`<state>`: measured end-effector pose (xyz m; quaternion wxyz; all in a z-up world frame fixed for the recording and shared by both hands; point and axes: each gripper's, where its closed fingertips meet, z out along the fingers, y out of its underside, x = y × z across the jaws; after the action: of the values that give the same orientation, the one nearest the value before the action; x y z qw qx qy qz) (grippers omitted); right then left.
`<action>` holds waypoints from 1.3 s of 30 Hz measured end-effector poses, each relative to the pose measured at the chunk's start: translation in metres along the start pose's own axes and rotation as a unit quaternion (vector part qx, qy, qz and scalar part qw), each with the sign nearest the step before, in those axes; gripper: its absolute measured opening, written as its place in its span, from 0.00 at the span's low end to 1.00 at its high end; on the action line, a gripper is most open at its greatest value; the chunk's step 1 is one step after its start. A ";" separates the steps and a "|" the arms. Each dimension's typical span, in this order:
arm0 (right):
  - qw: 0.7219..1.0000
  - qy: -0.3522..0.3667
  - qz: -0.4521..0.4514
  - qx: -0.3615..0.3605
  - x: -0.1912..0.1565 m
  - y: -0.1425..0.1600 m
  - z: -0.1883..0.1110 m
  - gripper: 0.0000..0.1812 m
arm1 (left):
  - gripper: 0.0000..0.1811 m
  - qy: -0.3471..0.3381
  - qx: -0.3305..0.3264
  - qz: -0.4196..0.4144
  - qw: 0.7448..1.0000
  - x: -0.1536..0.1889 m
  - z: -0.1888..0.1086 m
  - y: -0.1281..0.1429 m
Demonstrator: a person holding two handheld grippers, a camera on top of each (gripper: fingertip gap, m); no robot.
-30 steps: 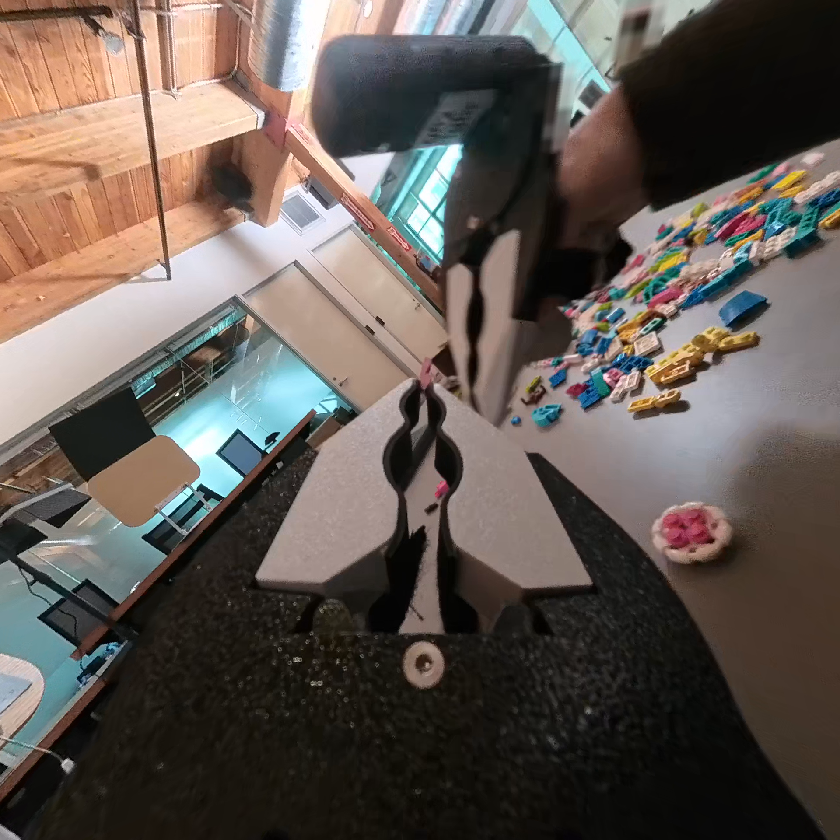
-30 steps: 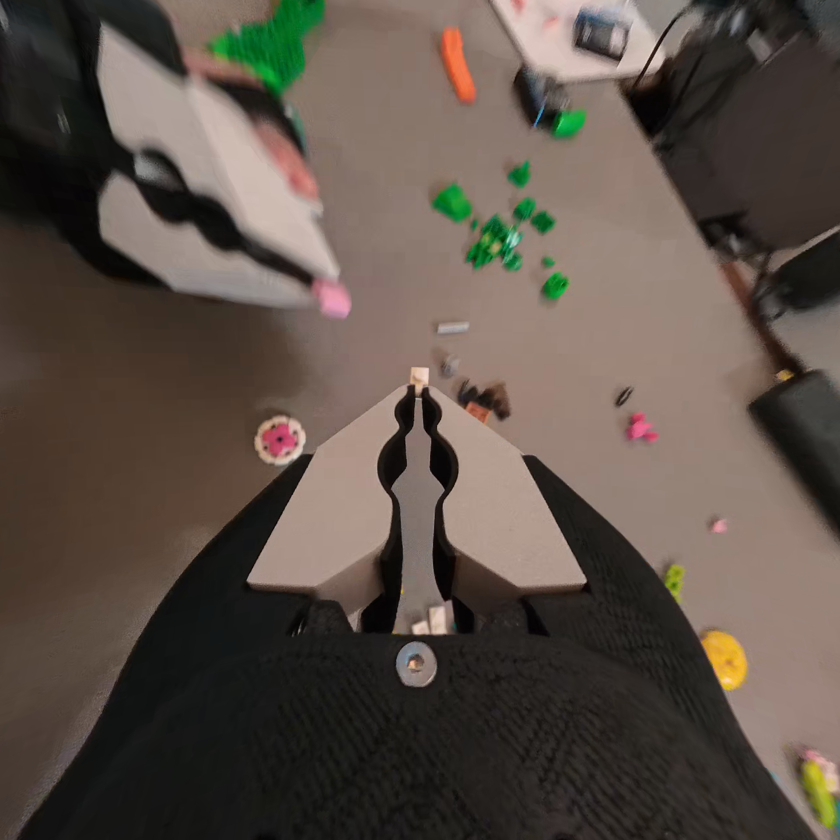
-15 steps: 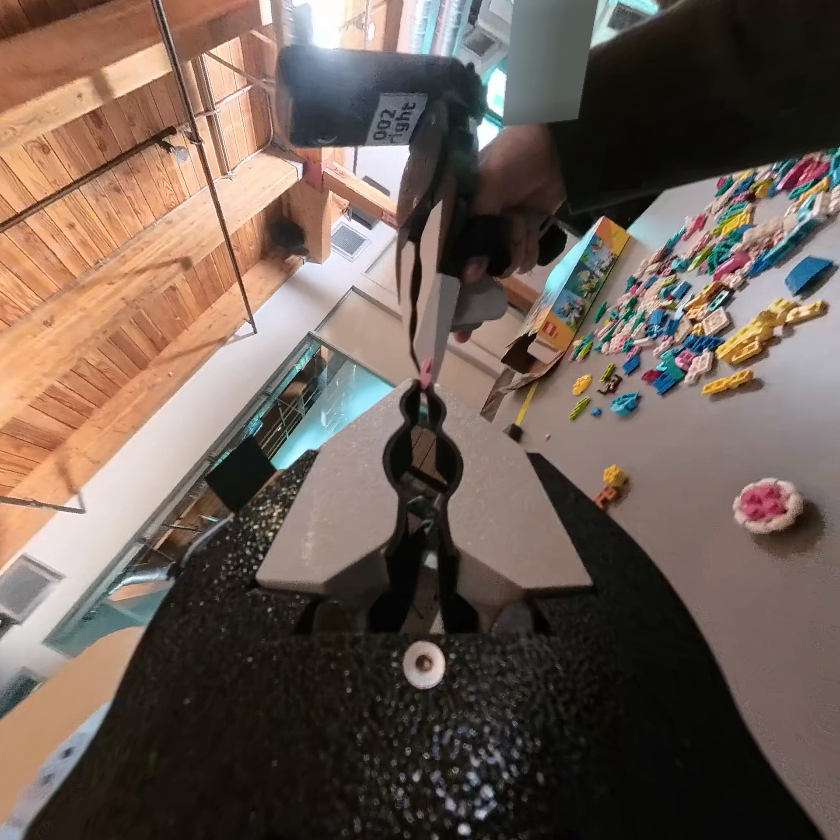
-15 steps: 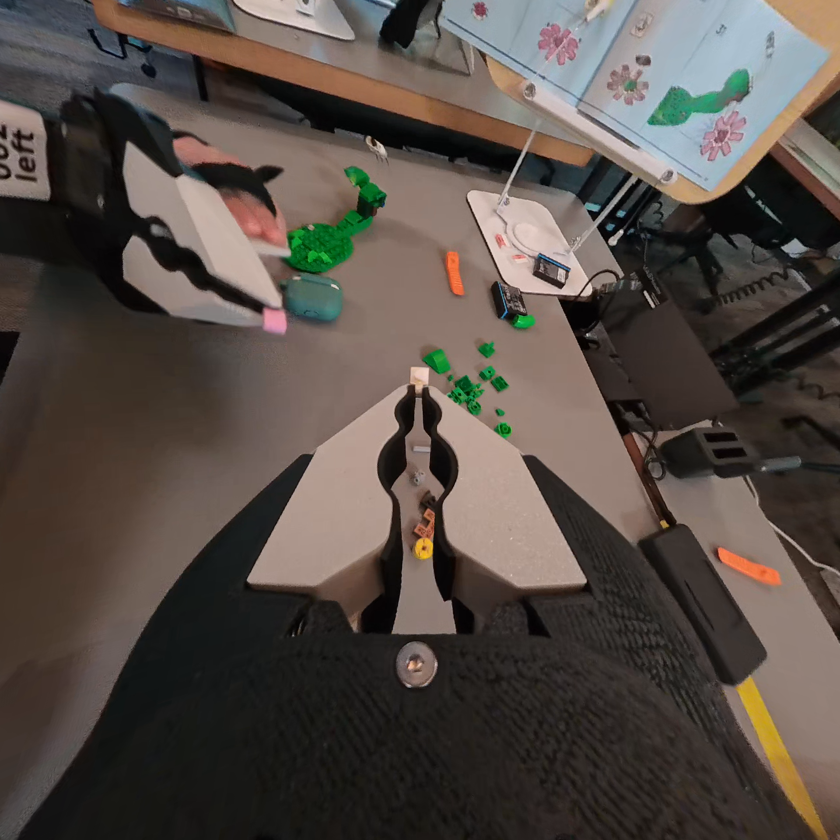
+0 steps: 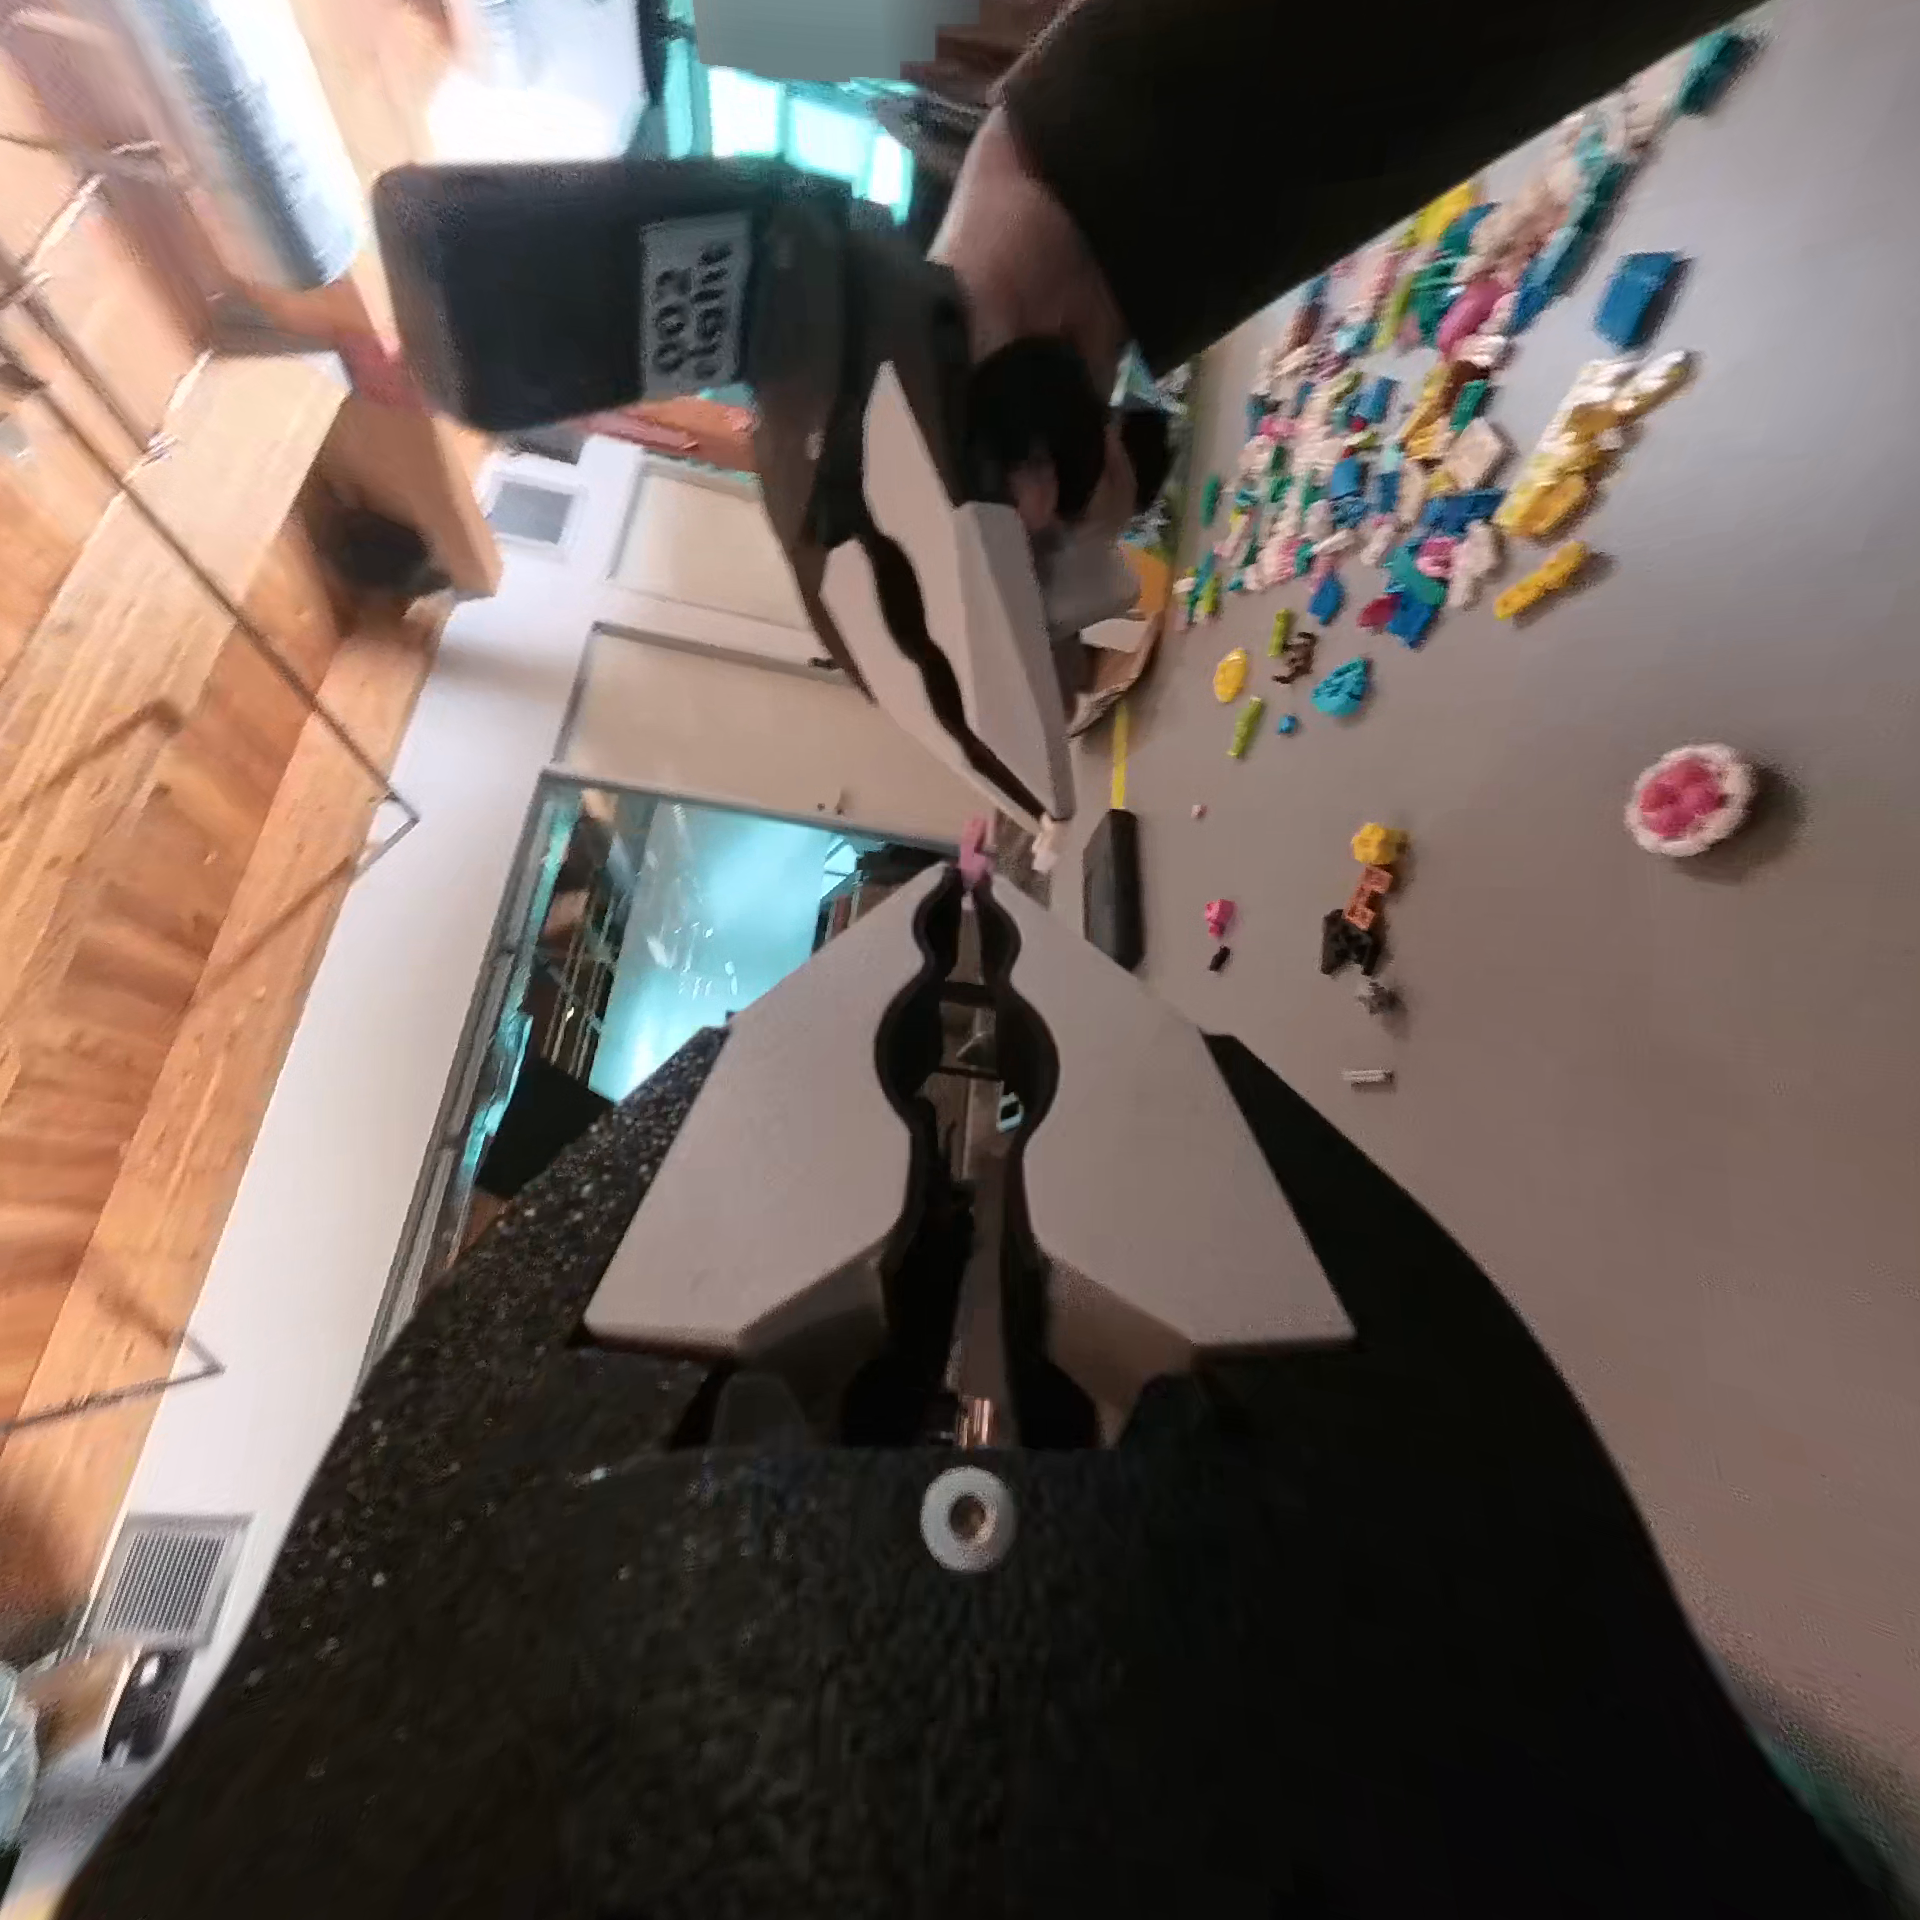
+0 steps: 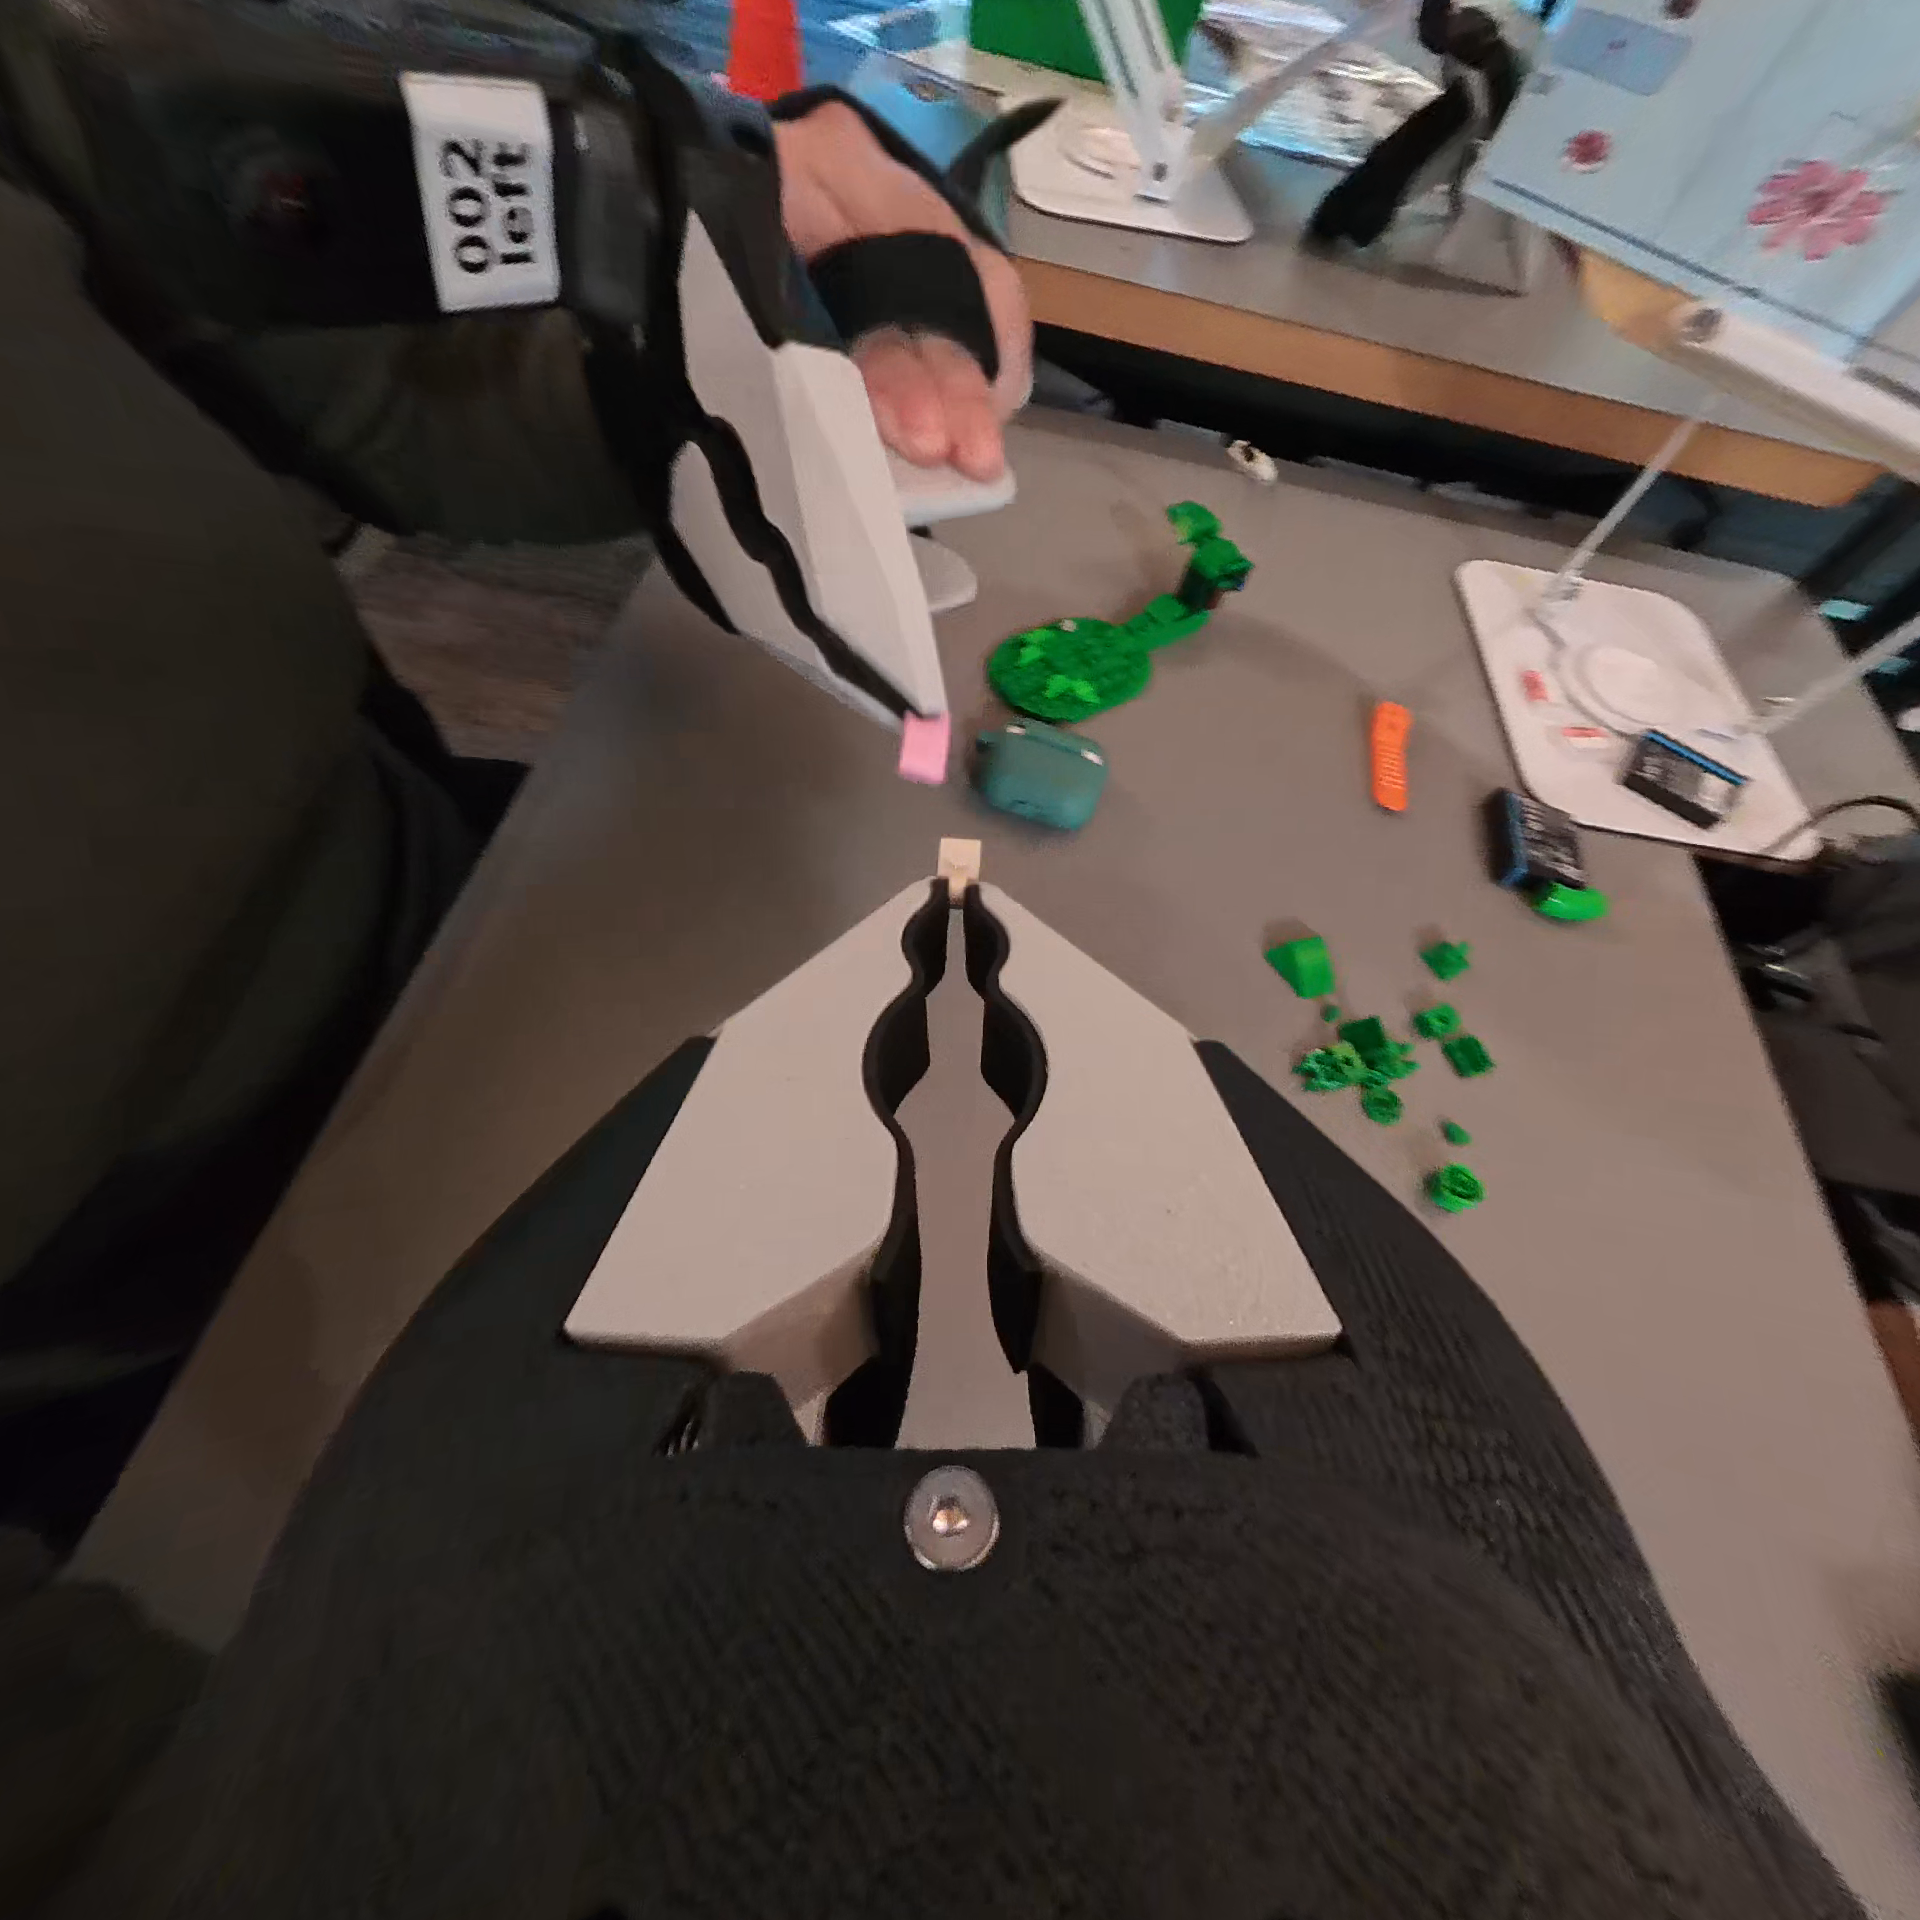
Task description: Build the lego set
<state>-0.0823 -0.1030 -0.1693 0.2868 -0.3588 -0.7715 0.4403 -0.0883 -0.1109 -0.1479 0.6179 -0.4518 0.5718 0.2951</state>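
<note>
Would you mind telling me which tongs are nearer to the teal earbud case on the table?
Left. The left tongs, pinching a pink brick, hover just beside the teal earbud case; the right tongs, pinching a small white brick, sit farther back.

Grey bench (image 6: 1195, 790) underfoot of everything, second wood-edged desk (image 6: 1351, 343) just behind. Warm timber ceiling (image 5: 156, 727) overhead, white wall (image 5: 395, 883) below it, glass partition (image 5: 665, 914) glowing teal, floor vent (image 5: 166, 1579) low down.
</note>
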 end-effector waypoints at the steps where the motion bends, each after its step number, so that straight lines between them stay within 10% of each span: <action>1: 1.000 -0.011 0.003 0.002 -0.003 -0.001 0.000 0.01 | 0.00 0.014 0.006 0.004 1.000 0.002 0.000 -0.003; 39: 0.995 -0.025 0.040 0.092 0.006 -0.019 -0.007 0.01 | 0.00 0.014 -0.039 0.062 0.997 -0.003 0.012 0.004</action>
<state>-0.0866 -0.1013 -0.1487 0.2810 -0.3503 -0.7196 0.5295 -0.0867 -0.0977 -0.1462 0.5720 -0.4437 0.5953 0.3487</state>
